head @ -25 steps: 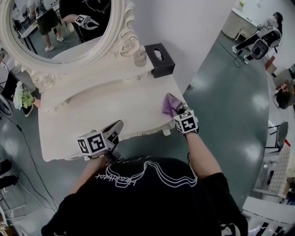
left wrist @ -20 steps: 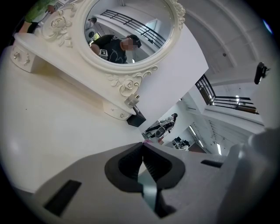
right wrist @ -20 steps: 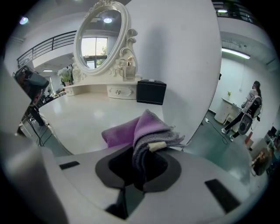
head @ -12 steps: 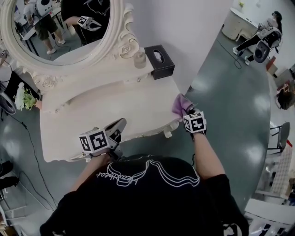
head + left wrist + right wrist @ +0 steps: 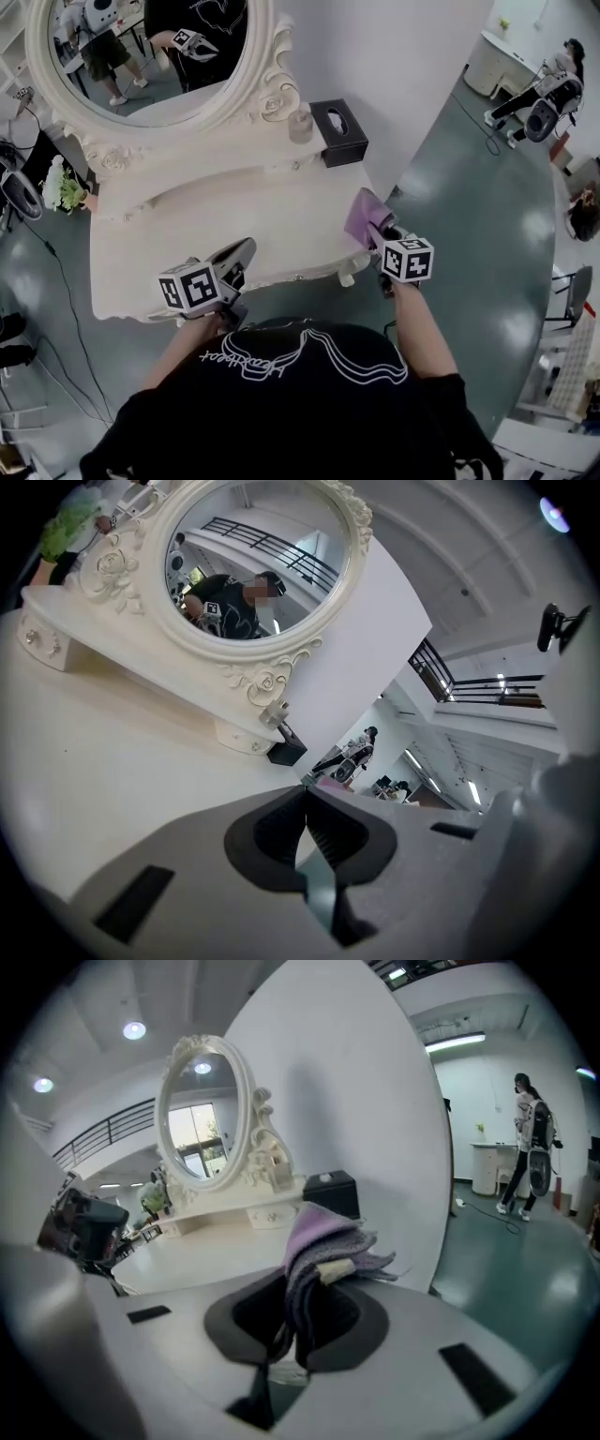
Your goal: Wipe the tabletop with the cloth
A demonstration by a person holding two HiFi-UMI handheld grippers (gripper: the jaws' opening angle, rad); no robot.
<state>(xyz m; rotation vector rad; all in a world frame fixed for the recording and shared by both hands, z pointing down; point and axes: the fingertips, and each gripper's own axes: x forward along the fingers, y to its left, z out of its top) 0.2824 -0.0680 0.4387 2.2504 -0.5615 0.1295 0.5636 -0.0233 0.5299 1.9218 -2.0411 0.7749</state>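
The cloth (image 5: 362, 214) is being pinched by the right gripper (image 5: 379, 234) at the tabletop's (image 5: 244, 211) right edge; flat pressure and overlapping strokes are being called for. The left gripper (image 5: 236, 257) is being held closed, empty, near the front edge.

The person wore a black short-sleeved shirt (image 5: 300, 412) with a white looping line print across the shoulders. The left tongs (image 5: 242, 251) and the right tongs (image 5: 377, 228) were grey with dark ribbed pads (image 5: 281, 827), each bearing a cube (image 5: 192, 287) of black-and-white square markers.
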